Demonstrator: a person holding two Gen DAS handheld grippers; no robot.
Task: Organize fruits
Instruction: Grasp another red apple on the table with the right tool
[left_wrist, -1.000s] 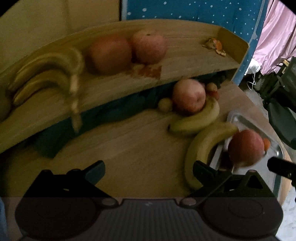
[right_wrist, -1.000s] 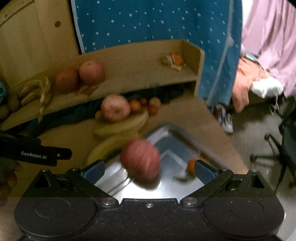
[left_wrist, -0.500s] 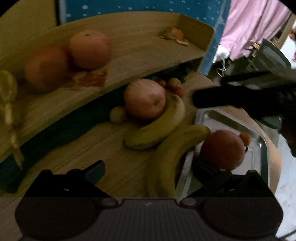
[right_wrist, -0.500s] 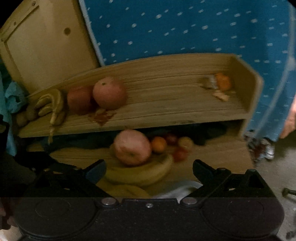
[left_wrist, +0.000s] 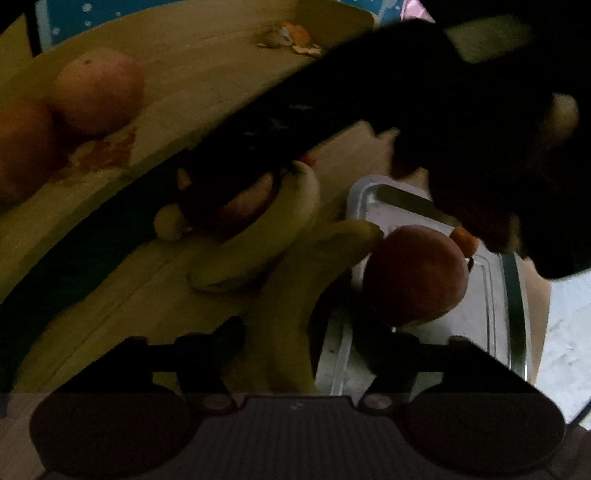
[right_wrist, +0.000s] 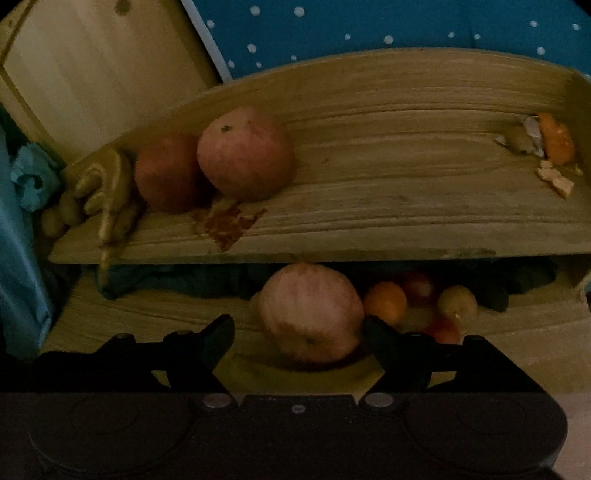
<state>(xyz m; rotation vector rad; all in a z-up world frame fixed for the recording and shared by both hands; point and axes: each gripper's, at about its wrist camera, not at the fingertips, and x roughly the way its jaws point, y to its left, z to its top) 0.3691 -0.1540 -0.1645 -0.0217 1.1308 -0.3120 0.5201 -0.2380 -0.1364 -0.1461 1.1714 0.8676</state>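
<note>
In the left wrist view my left gripper (left_wrist: 306, 332) is open low over a long banana (left_wrist: 284, 295), which lies beside a metal tray (left_wrist: 513, 295). A red apple (left_wrist: 413, 273) and a small orange fruit (left_wrist: 466, 238) rest in the tray. My right gripper shows there as a dark bar (left_wrist: 332, 110) reaching over a second banana (left_wrist: 266, 236). In the right wrist view my right gripper (right_wrist: 299, 336) is open, its fingertips on either side of a pink apple (right_wrist: 310, 314) that sits on the bananas (right_wrist: 295, 373).
A wooden shelf (right_wrist: 406, 206) above the table holds two apples (right_wrist: 243, 151), a bunch of bananas (right_wrist: 107, 184) at its left end and orange peel (right_wrist: 550, 147) at its right. Small fruits, one an orange (right_wrist: 384, 301), lie under the shelf. A blue dotted cloth (right_wrist: 369, 26) hangs behind.
My right gripper left the tray, where the red apple stays, and moved in around the pink apple on the bananas. My left gripper swung right, closer to the long banana and tray.
</note>
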